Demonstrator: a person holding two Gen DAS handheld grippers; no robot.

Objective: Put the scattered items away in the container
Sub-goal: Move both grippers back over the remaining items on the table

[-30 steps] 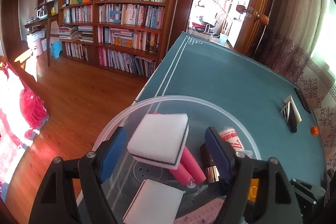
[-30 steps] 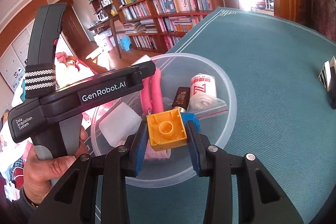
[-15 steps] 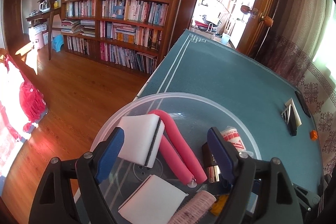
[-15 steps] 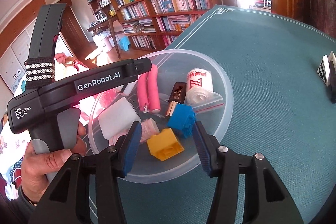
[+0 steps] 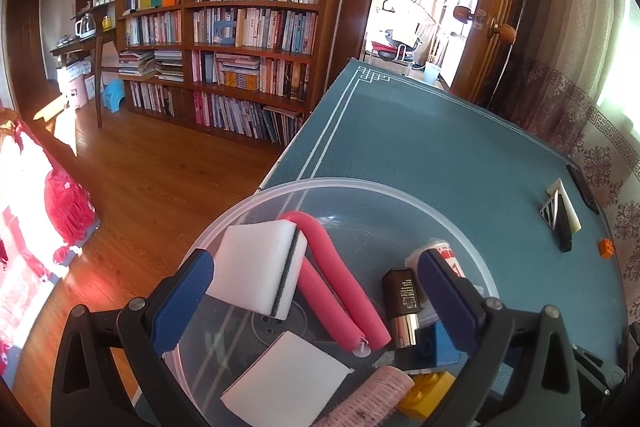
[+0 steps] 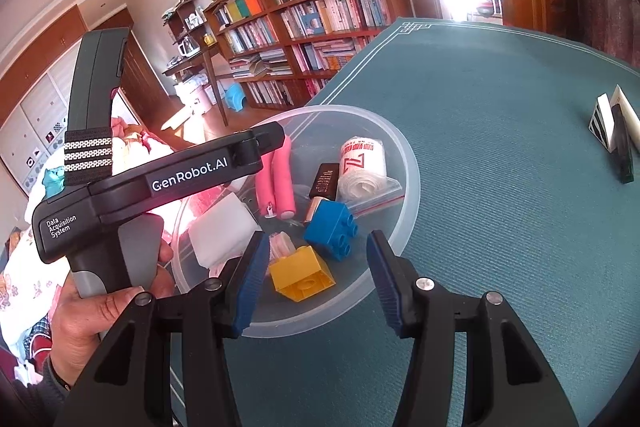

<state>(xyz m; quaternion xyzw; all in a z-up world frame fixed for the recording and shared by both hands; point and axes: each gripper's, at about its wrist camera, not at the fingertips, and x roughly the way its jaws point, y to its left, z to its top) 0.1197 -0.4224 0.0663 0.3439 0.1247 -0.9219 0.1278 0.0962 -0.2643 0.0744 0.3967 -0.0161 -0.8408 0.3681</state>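
A clear plastic bowl [image 5: 360, 187] [image 6: 404, 223] sits near the table's left edge. Inside lie a white sponge with a dark stripe [image 5: 260, 275], a second white sponge [image 5: 286, 379] [image 6: 222, 235], a pink foam roller [image 5: 340, 279] [image 6: 276, 179], a brown tube [image 5: 402, 307] [image 6: 326, 183], a bagged white roll [image 6: 364, 167], a blue brick [image 6: 330, 233], a yellow brick [image 6: 302, 273] [image 5: 428, 397] and a pink hair roller [image 5: 376, 399]. My left gripper [image 5: 316, 303] hangs open over the bowl, empty. My right gripper [image 6: 316, 283] is open above the yellow brick, empty.
On the teal table cloth [image 6: 500, 107] at the right stand black and white cards [image 6: 614, 131] [image 5: 558, 213], with a small orange brick [image 5: 606, 249] and a dark flat object [image 5: 582, 183] nearby. A person's hand [image 6: 92, 307] holds the left gripper's handle. Wooden floor and bookshelves lie beyond the table's left edge.
The left gripper opened and dropped the striped white sponge into the bowl. The right gripper opened and dropped the yellow brick into the bowl, then pulled back a little.
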